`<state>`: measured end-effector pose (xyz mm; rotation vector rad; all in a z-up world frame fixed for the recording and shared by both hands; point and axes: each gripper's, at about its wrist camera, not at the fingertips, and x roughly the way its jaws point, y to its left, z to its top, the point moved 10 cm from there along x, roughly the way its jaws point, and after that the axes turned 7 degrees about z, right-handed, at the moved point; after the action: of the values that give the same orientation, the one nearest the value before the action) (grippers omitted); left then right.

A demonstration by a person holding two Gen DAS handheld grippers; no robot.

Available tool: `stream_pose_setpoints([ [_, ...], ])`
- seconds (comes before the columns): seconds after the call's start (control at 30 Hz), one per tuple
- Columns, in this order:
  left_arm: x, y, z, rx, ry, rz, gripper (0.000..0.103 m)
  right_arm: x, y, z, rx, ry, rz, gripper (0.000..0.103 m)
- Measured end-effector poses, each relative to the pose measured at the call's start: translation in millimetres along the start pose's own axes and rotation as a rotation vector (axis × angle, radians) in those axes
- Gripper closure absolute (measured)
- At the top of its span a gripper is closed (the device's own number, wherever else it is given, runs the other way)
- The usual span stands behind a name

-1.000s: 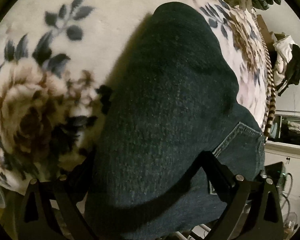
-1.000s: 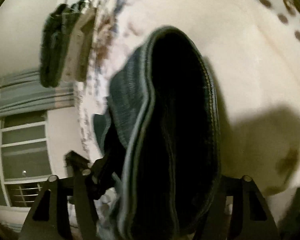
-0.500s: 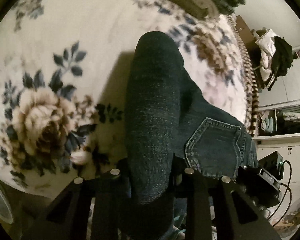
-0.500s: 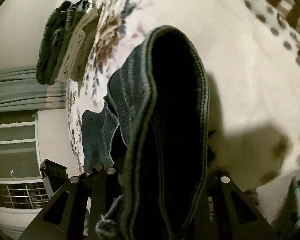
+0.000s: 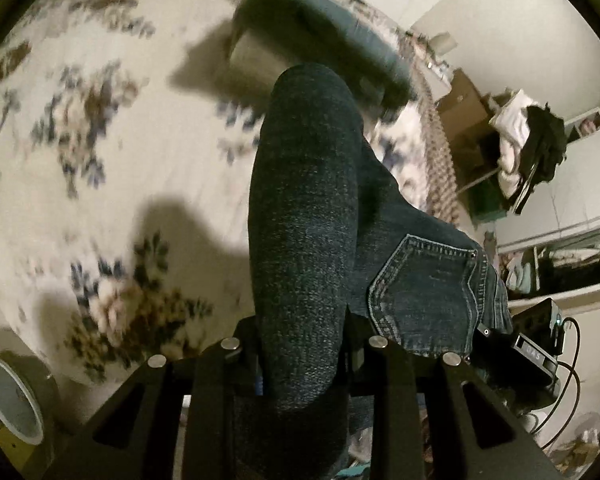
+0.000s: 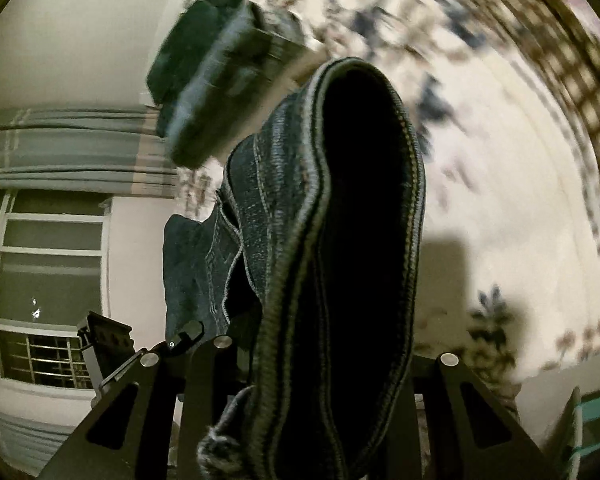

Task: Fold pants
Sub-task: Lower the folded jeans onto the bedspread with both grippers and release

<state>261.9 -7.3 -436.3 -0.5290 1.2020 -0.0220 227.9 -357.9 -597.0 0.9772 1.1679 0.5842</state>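
- Left gripper (image 5: 300, 354): jaws pinch a rolled fold of the dark blue denim pants (image 5: 304, 216), back pocket hanging just to the right.
- Right gripper (image 6: 320, 350): jaws clamp the stitched edge of the same pants (image 6: 340, 220), held above the bed.
- Cream floral fleece blanket (image 5: 112, 184) lies bare to the left.
- Blurred stack of folded clothes (image 6: 216, 92) lies beyond the pants, near the blanket's far edge.

The dark blue denim jeans (image 5: 304, 216) are folded into a thick bundle, held up off the floral bedspread with the rounded fold rising toward the camera. In the left wrist view one stitched back pocket (image 5: 428, 292) faces outward on the right of the bundle. In the right wrist view the jeans (image 6: 340, 240) show stacked layers edge-on, pale seam stitching running along the dark folds and a frayed bit of hem at the bottom.
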Motion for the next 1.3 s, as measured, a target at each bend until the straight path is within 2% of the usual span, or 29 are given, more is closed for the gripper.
stream_pose_setpoints([
  [0.13, -17.5, -22.1, 63.2, 0.009, -0.050, -0.013, 0.080, 1.2, 54.9, 50.4, -0.042, -0.027, 0.010, 0.072],
  [0.2, -22.7, -29.1, 92.0, 0.008, -0.068, -0.024, 0.080, 5.9, 85.1, 85.1, -0.058, -0.046, 0.023, 0.072],
  [0.37, -24.0, -43.9, 190.6, 0.018, -0.097, -0.054, 0.080, 34.3, 145.2, 174.9, -0.080, -0.084, 0.037, 0.072],
  [0.53, 1.5, -43.7, 273.4, 0.011, -0.091, -0.063, 0.079, 86.9, 174.5, 264.7, -0.065, -0.093, 0.040, 0.072],
  [0.7, 47.3, -25.2, 332.8, 0.000, -0.063, -0.047, 0.079, 146.5, 172.2, 332.5, -0.044, -0.067, 0.030, 0.072],
  [0.77, 61.8, -17.7, 346.7, -0.005, -0.056, -0.036, 0.079, 171.0, 164.9, 355.4, -0.033, -0.053, 0.027, 0.072],
  [0.87, 83.6, -4.7, 361.3, -0.026, -0.031, -0.027, 0.079, 200.0, 150.0, 371.3, -0.003, -0.023, 0.010, 0.072],
  [0.97, 96.1, 5.0, 364.9, -0.042, -0.004, -0.020, 0.078, 218.4, 134.6, 373.2, 0.021, 0.012, -0.009, 0.072],
  [1.07, 98.9, 8.2, 361.2, -0.029, 0.016, 0.000, 0.075, 225.5, 127.2, 371.1, 0.036, 0.035, -0.019, 0.064],
  [1.17, 97.3, 7.1, 354.6, 0.003, 0.030, 0.050, 0.069, 223.8, 124.8, 369.6, 0.028, 0.038, -0.055, 0.057],
  [1.2, 96.5, 6.1, 354.3, 0.010, 0.032, 0.060, 0.068, 222.0, 123.6, 369.4, 0.016, 0.036, -0.076, 0.051],
  [1.27, 94.8, 5.7, 349.5, 0.026, 0.045, 0.117, 0.059, 214.8, 121.2, 369.9, 0.002, 0.019, -0.121, 0.035],
  [1.3, 94.1, 5.5, 348.3, 0.036, 0.046, 0.132, 0.056, 210.5, 119.9, 371.0, -0.005, 0.007, -0.140, 0.024],
])
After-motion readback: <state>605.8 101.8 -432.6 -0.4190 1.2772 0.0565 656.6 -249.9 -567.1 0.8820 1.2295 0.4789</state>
